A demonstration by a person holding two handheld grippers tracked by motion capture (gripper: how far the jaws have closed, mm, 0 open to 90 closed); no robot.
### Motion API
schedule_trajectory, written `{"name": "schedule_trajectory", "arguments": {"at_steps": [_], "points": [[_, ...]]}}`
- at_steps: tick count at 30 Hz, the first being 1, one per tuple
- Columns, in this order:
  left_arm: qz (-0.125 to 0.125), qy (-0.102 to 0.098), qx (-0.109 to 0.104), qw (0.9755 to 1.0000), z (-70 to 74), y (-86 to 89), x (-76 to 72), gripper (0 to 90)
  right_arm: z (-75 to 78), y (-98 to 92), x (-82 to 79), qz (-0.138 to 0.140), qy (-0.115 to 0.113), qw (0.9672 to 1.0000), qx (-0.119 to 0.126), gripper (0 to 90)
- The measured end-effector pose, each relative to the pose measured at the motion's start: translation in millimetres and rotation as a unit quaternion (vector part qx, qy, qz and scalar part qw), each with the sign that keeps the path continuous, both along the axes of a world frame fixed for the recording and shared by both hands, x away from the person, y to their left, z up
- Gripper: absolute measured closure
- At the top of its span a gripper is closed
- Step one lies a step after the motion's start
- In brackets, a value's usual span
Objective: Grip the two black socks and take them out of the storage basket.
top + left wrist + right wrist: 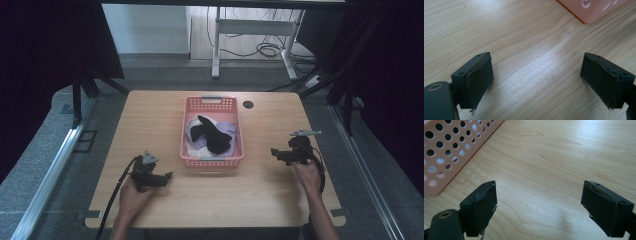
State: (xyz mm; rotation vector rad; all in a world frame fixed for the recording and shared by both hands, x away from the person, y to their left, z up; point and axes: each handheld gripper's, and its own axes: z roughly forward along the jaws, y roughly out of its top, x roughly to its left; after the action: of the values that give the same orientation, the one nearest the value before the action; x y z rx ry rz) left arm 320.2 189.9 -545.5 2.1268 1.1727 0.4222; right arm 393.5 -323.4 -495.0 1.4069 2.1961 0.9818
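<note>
A pink perforated basket (pixel 236 131) sits in the middle of the wooden table (pixel 150 120). Inside it lie a black garment (pixel 214 134) and pale lilac-white cloth (pixel 193 134). My left gripper (pixel 169 175) rests low over the table to the basket's left front, jaws wide apart with only bare wood between them (pixel 536 72). My right gripper (pixel 275 151) hovers to the right of the basket, pointing toward it, jaws also wide apart and empty (pixel 539 200). The basket's corner (pixel 594 10) appears in the left gripper view and its holed wall (pixel 451 147) in the right gripper view.
A round cable hole (pixel 248 104) lies in the table behind the basket. Beyond the table stand a white desk frame (pixel 250 30) and loose cables on the floor. Metal rails (pixel 50 165) run along both sides.
</note>
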Motion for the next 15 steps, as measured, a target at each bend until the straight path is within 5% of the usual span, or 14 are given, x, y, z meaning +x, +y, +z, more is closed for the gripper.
{"name": "schedule_trajectory", "arguments": {"at_steps": [15], "points": [[0.000, 0.000, 0.000, 1.0000, 0.0, 0.0, 0.0, 10.7, 2.8, 9.8, -0.8, 0.023, -0.019, 0.9995, -0.005, 0.0]]}}
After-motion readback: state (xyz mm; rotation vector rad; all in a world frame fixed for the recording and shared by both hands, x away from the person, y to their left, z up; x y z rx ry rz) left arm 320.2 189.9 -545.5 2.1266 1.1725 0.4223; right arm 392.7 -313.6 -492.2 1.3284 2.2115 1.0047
